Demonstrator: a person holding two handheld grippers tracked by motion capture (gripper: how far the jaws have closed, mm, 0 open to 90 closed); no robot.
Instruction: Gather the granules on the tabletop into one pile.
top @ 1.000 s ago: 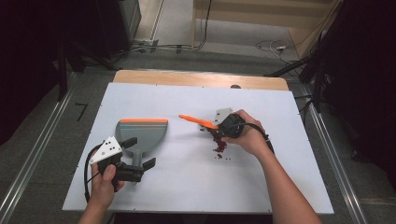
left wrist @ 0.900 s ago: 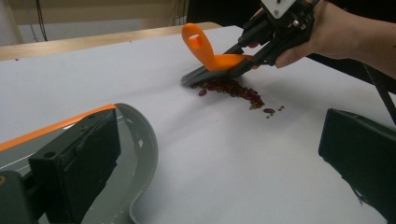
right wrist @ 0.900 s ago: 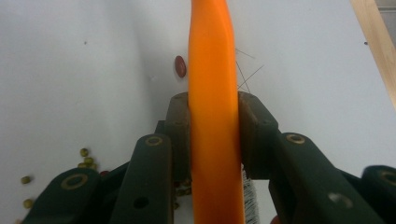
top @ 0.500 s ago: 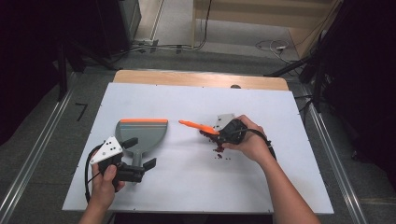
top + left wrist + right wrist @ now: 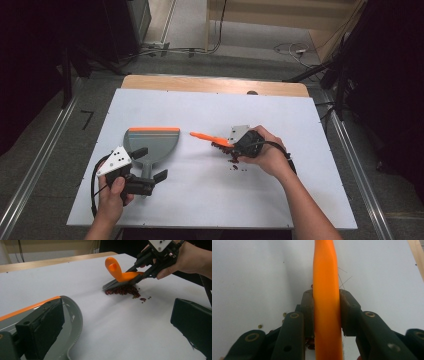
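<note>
The left hand (image 5: 114, 192) enters from the lower left edge of the high view and holds the left gripper (image 5: 150, 165) low over the table, jaws spread wide apart. The right forearm (image 5: 305, 205) reaches diagonally from the lower right, its hand (image 5: 267, 152) wrapped around the right gripper (image 5: 222, 144), whose jaws are clamped together and point leftward.

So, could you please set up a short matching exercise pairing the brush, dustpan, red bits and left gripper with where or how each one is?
Things:
1. brush
2. dustpan
3. red bits
4. left gripper

States:
A. heaped on the white table under the bristles
B. open, jaws either side of the grey handle
C. clamped in the right gripper
D. lying flat, orange edge away from the person

Pairs: 1-C, 2-D, 3-A, 4-B
</note>
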